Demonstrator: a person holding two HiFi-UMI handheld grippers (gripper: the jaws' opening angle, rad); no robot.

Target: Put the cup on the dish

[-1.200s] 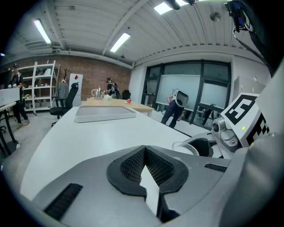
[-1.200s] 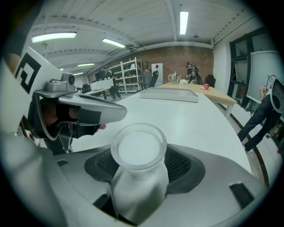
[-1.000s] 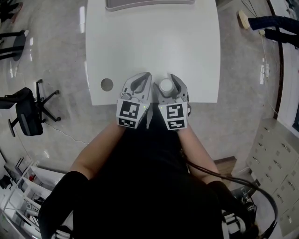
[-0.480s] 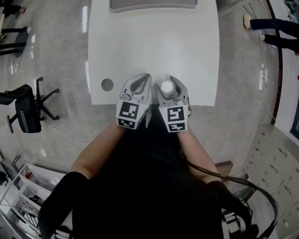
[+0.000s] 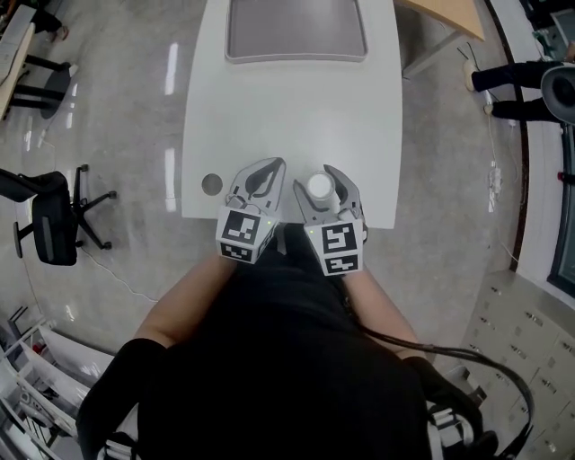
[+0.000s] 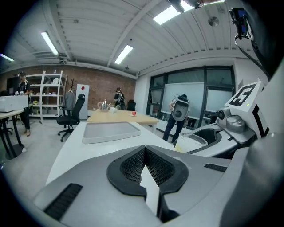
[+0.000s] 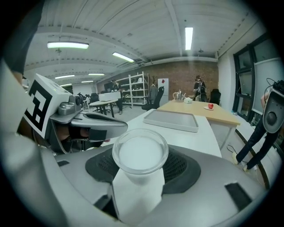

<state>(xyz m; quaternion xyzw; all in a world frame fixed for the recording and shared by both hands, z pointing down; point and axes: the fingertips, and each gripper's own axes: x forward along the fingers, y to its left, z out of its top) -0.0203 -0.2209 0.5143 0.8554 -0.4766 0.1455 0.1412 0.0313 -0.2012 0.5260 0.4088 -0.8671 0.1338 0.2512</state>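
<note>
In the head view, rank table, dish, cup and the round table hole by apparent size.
1. Table
2. Dish
3. Cup and round hole: too alike to rank.

Open table [image 5: 287,117] ahead, only a gray tray [image 5: 296,29] at its far end

Head view: high over the person, facing steeply down on the white table [image 5: 287,117] and grey dish [image 5: 295,29] at its far end; both gripper views: low, close behind own jaws, facing level along that table, sharing the same dish ahead.
</note>
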